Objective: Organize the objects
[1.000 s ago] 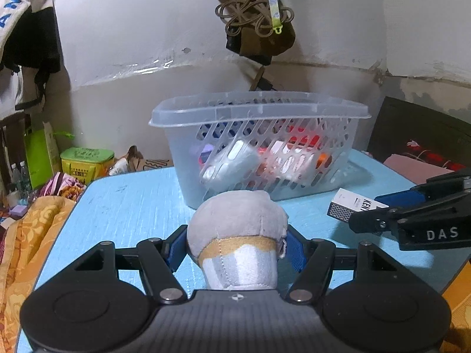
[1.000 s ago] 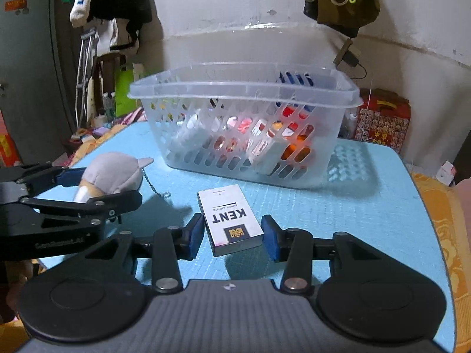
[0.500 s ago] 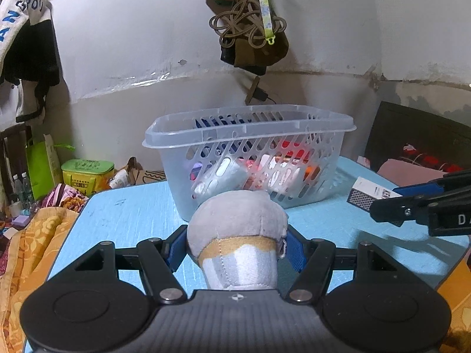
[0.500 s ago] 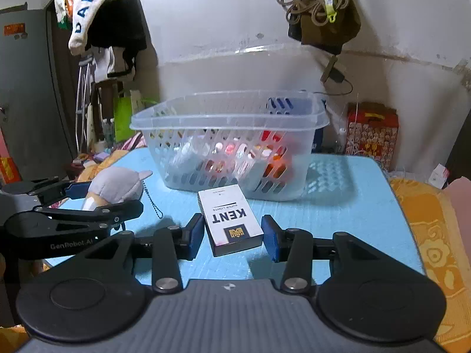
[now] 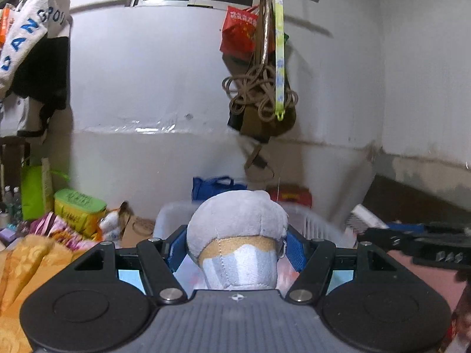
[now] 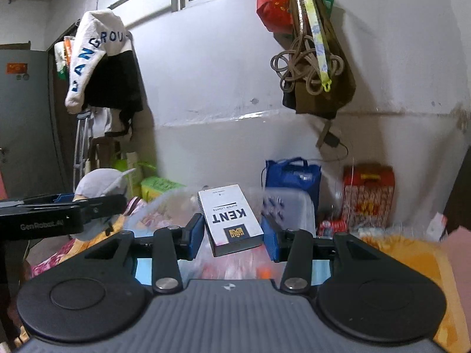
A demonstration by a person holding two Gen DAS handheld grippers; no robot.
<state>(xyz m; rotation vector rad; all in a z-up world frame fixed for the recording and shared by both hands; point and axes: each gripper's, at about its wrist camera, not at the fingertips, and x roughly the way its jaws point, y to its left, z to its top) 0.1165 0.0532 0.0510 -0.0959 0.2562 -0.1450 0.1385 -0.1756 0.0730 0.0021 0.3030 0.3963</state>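
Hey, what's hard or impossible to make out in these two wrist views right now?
- Left wrist view: the basket interior is hidden behind the plush toy and the left gripper.
- Left wrist view: the Kent box is blurred, its print unreadable.
- Right wrist view: the basket rim and contents under the right gripper are smeared by motion blur.

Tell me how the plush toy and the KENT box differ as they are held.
The plush toy is soft, rounded and grey; the KENT box is rigid, flat-sided, white and printed. The left gripper holds the toy; the right gripper holds the box. Both are pinched between blue pads above the basket.
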